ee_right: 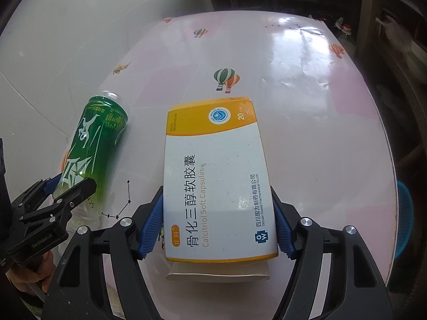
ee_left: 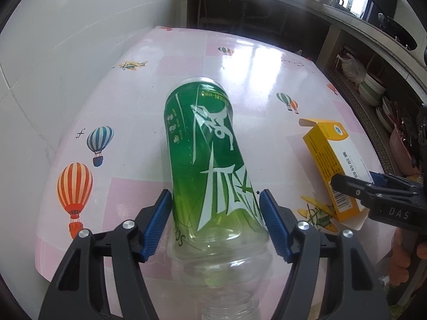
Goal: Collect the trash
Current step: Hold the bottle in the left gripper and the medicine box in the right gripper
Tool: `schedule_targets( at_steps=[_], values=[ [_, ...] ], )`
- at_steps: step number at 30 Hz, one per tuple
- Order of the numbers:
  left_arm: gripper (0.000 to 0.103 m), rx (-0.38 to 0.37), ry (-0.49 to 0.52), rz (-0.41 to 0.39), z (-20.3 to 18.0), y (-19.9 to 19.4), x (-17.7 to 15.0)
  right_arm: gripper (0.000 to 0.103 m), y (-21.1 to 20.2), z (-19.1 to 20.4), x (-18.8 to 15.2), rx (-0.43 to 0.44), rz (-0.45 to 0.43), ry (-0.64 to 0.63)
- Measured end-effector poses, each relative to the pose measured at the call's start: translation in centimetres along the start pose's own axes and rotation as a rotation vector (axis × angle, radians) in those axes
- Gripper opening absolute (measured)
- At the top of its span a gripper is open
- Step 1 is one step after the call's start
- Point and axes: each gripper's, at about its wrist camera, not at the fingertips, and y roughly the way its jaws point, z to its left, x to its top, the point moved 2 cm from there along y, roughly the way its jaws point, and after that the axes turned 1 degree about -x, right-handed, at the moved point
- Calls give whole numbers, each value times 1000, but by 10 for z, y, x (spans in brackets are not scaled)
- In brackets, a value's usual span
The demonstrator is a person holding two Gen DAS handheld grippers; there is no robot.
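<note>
An empty plastic bottle with a green label (ee_left: pixel 210 165) lies between the blue pads of my left gripper (ee_left: pixel 215 202), which is shut on it, its base pointing away. It also shows in the right wrist view (ee_right: pixel 93 149), held by the left gripper (ee_right: pixel 72 189). A white and yellow medicine box (ee_right: pixel 216 184) sits between the blue pads of my right gripper (ee_right: pixel 217 208), which is shut on its sides, with its near flap open. The box (ee_left: pixel 328 160) and the right gripper (ee_left: pixel 347 184) show at the right in the left wrist view.
The table (ee_left: pixel 253 61) has a glossy pink cloth with balloon and plane prints and stands against a white tiled wall (ee_left: pixel 66 40). Dark shelves with bowls (ee_left: pixel 373 90) stand at the right. A blue basket (ee_right: pixel 405 218) is beyond the table's right edge.
</note>
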Motion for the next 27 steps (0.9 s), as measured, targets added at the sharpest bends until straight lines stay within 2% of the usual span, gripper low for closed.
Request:
schedule_targets(
  at_steps=[9,27],
  values=[
    [68,-3,-24,23,7,12,0,67,6,6,-3,1,21,-1],
    [68,-72,-39,-7,19,9,-4,67,3,11,-5,-48,7,49]
  ],
)
